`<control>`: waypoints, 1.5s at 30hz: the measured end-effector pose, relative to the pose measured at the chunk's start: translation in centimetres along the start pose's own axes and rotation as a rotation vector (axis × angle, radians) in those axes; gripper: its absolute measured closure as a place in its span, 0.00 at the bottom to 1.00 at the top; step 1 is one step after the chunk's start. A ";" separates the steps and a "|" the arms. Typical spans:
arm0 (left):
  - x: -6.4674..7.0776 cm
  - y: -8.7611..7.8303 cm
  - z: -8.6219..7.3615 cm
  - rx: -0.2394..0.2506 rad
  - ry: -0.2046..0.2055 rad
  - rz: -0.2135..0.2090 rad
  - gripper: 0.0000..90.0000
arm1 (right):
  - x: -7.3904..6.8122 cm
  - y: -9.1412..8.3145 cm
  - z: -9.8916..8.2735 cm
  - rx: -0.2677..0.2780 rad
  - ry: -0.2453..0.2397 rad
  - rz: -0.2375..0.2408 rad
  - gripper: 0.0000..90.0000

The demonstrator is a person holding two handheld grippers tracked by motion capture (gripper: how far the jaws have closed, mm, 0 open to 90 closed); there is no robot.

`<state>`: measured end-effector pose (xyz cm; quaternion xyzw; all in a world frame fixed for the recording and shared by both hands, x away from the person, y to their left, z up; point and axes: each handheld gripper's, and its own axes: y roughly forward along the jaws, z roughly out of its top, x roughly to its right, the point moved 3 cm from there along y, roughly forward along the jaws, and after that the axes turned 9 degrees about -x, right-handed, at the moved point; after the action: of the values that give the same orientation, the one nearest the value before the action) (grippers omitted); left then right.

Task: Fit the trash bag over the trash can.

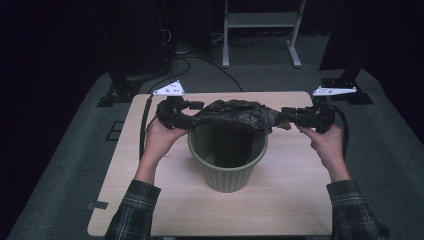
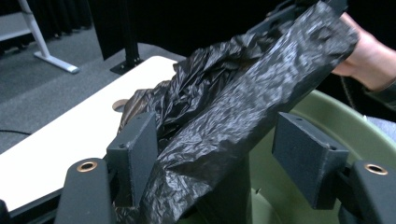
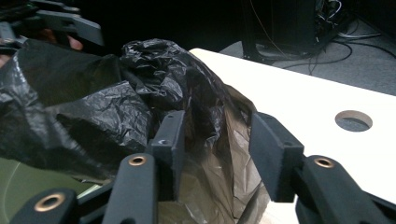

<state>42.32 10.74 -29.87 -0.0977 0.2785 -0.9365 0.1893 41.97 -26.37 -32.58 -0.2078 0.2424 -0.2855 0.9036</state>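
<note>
Crinkled glossy black bag drapes over ribbed round green bin.

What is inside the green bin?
Part of the black bag hangs into the green bin; bare inner wall shows around it. The bin's bottom is dark, mostly covered by the bag.
</note>
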 end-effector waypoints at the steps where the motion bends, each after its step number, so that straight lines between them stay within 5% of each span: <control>1: 0.0 0.3 -0.1 -0.016 0.016 0.016 0.35 | 0.0 0.0 -0.1 0.004 -0.002 0.010 0.60; 3: -0.1 0.8 -0.2 -0.060 0.047 0.035 0.48 | -0.1 -0.1 -0.2 0.007 -0.007 0.017 0.59; 6: -0.1 1.1 -0.4 -0.084 0.077 0.025 0.80 | -0.2 -0.3 -0.4 0.018 -0.012 0.030 0.58; 9: 0.3 0.7 -0.5 -0.054 0.082 0.006 1.00 | -0.6 -0.8 -0.6 0.037 -0.023 0.047 0.57; 15: 1.4 -1.2 -1.2 0.022 0.051 -0.061 1.00 | -2.2 -2.8 -1.2 0.104 -0.073 0.122 0.50; 20: 2.4 -2.8 -1.8 0.062 0.051 -0.082 1.00 | -4.0 -3.7 -1.4 0.156 -0.145 0.230 0.41; 24: 2.7 -3.1 -1.9 0.055 0.059 -0.079 1.00 | -4.4 -2.0 -1.1 0.103 -0.186 0.141 0.41; 27: 3.0 -3.2 -2.0 0.062 0.061 -0.083 1.00 | -4.1 -1.7 -0.6 0.155 -0.194 0.128 0.59; 29: 3.2 -3.5 -2.2 0.064 0.062 -0.085 1.00 | -4.2 -1.6 -0.6 0.153 -0.194 0.131 0.83; 31: 3.7 -3.9 -2.8 0.073 0.058 -0.099 1.00 | -4.7 -1.7 -1.0 0.145 -0.205 0.146 0.93; 38: 6.7 -5.5 -6.7 0.098 0.043 -0.110 1.00 | -7.9 -2.1 -4.9 0.072 -0.263 0.193 1.00; 45: 8.6 -5.8 -10.7 0.105 0.003 -0.142 1.00 | -9.0 -1.3 -8.7 -0.031 -0.242 0.215 1.00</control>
<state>29.70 16.92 -34.80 -0.1058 0.2214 -0.9611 0.1269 30.16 -23.89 -35.93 -0.2277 0.1570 -0.1560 0.9482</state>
